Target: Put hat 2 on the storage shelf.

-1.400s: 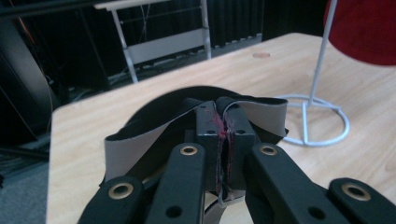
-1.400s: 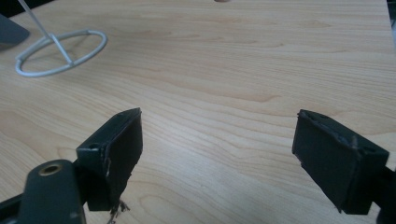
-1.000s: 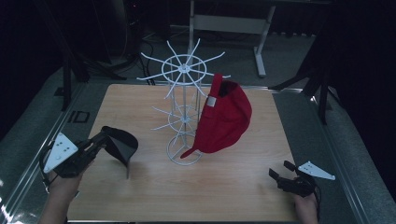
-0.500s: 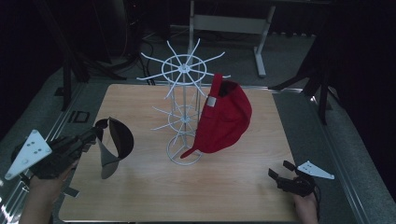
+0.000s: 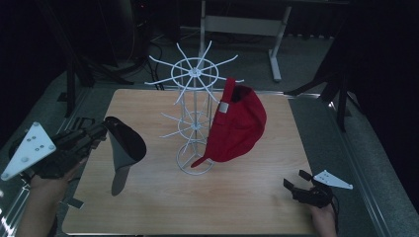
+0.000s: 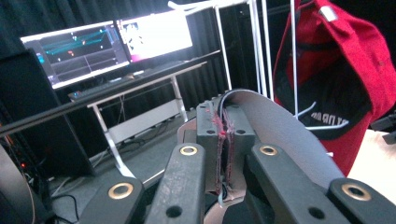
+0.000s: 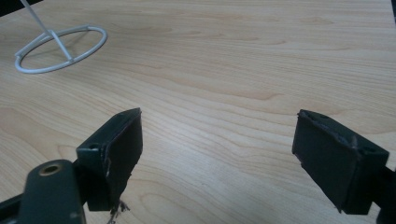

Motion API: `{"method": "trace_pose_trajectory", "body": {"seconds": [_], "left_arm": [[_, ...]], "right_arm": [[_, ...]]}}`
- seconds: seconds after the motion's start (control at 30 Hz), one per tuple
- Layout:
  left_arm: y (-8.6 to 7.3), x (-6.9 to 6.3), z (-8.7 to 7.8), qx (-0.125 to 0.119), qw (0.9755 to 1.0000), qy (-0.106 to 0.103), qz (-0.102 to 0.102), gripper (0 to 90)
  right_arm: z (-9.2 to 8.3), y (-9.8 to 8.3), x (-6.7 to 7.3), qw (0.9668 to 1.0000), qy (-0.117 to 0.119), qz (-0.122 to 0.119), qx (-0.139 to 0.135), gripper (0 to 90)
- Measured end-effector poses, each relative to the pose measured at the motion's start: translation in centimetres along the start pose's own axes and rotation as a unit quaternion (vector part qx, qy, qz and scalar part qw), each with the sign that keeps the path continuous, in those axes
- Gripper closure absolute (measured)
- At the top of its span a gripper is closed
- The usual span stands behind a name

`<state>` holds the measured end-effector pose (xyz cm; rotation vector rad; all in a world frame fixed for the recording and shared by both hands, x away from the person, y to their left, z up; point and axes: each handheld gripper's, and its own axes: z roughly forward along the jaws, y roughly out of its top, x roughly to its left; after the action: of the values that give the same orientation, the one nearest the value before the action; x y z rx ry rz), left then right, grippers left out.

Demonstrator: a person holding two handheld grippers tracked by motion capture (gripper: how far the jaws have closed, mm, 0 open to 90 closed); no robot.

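A red cap [image 5: 239, 128] hangs on a white wire rack [image 5: 195, 74] at the middle of the wooden table [image 5: 237, 197]. My left gripper [image 5: 104, 131] is raised above the table's left side, shut on a black cap [image 5: 126, 143] whose grey brim hangs down. In the left gripper view the jaws [image 6: 224, 126] pinch the cap's edge, its grey brim [image 6: 275, 126] curves to the right, and the red cap [image 6: 355, 51] hangs beyond it on the rack [image 6: 257, 46]. My right gripper [image 5: 294, 178] rests low at the table's front right, open [image 7: 217, 140], with bare wood [image 7: 233, 60] between its jaws.
The rack's round base ring [image 7: 60, 49] lies ahead and left of my right gripper. Lit monitors [image 6: 93, 46] stand on a desk past the table. A white-legged desk frame [image 5: 276, 44] stands behind the table, and dark stands flank both sides.
My left gripper has lifted the black cap off the table and drawn it up and slightly left; the cap now hangs in the air. The right gripper has stayed put.
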<state>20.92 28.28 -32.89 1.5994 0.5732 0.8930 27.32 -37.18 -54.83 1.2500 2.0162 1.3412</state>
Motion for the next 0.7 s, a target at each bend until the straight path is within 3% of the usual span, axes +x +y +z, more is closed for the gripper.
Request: {"method": "trace_pose_trajectory", "body": {"seconds": [0.23,0.7], "left_arm": [[3.0,0.1,1.1,-0.019,0.9996,-0.015,0.017,87.5],[7.2,1.6,3.9,-0.019,0.9988,-0.024,0.039,87.5]], "right_arm": [[0.0,-0.1,0.0,1.0000,0.003,0.001,0.002,16.0],[0.1,-0.1,0.0,1.0000,0.004,0.001,0.005,16.0]]}}
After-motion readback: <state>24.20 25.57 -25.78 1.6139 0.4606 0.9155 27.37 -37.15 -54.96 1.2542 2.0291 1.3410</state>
